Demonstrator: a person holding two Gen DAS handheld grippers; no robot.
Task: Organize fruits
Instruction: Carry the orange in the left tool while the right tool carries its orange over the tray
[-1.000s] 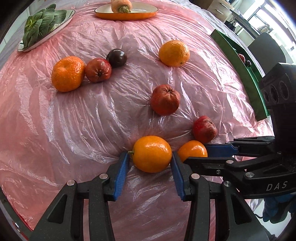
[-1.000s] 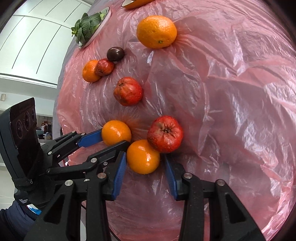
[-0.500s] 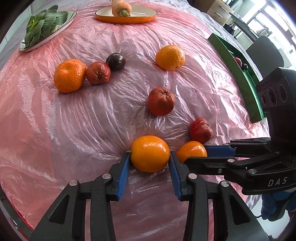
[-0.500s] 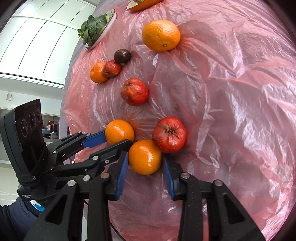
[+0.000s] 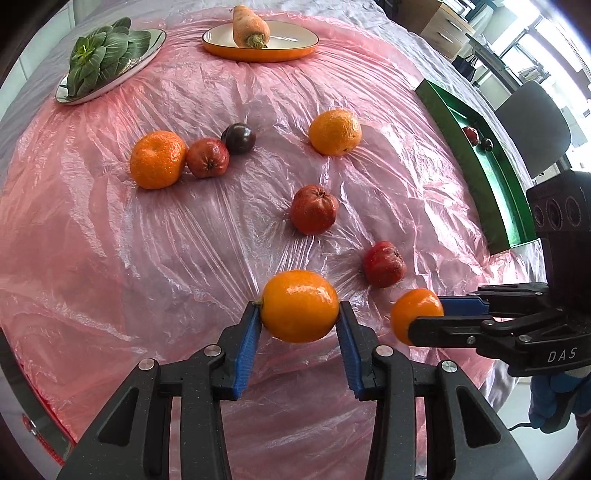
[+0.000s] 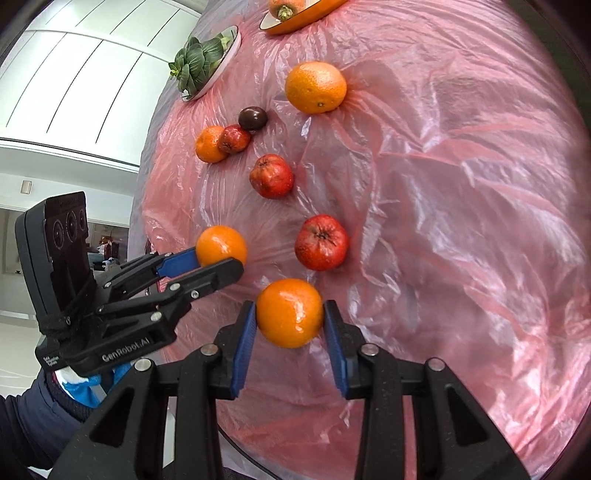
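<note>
Both tilted steeply downward, left gripper (image 5: 299, 321) and right gripper (image 6: 290, 325) each clamp an orange.

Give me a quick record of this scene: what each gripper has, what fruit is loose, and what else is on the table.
left gripper: shut on orange
right gripper: shut on mandarin
loose fruit: two oranges, three red fruits, one dark plum
sheet: pink plastic, wrinkled
green tray: two small fruits inside
plates: greens; carrot

White letters "DAS" stand on the black body of the right gripper (image 5: 424, 321). "GenRobot.AI" stands in white on the left gripper (image 6: 221, 264); a small label beside it is unreadable.
</note>
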